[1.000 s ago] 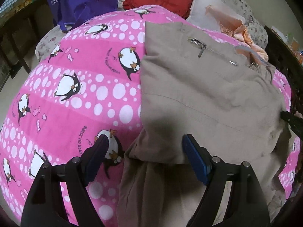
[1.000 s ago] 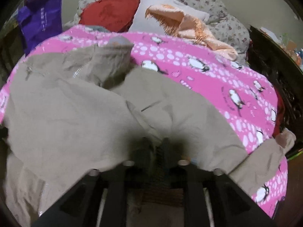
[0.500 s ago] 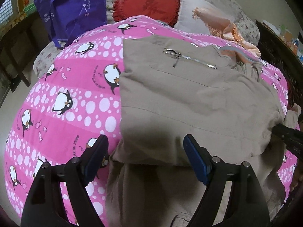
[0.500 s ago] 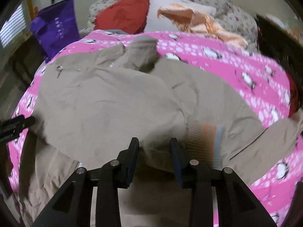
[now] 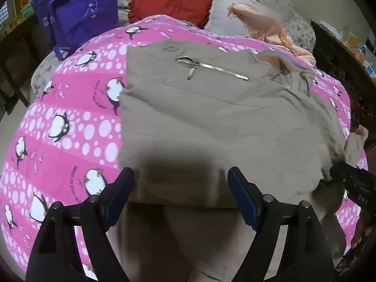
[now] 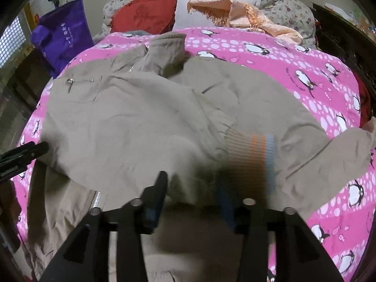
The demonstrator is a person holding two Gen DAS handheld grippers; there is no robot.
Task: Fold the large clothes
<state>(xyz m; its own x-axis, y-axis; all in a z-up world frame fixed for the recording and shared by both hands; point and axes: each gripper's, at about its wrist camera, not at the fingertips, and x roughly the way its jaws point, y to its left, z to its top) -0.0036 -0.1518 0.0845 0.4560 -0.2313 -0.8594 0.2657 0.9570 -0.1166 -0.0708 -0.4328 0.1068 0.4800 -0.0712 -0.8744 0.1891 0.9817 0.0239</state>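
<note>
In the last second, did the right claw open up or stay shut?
Yes, it opened. The right claw was pinched shut on the beige jacket; now its fingers stand apart astride the folded edge beside the striped cuff.

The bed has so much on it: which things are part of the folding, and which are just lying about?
Part of the job:
jacket
left gripper, open
right gripper, open

Just lying about:
penguin blanket, under the jacket
purple bag
red cushion
white pillow
peach cloth
</note>
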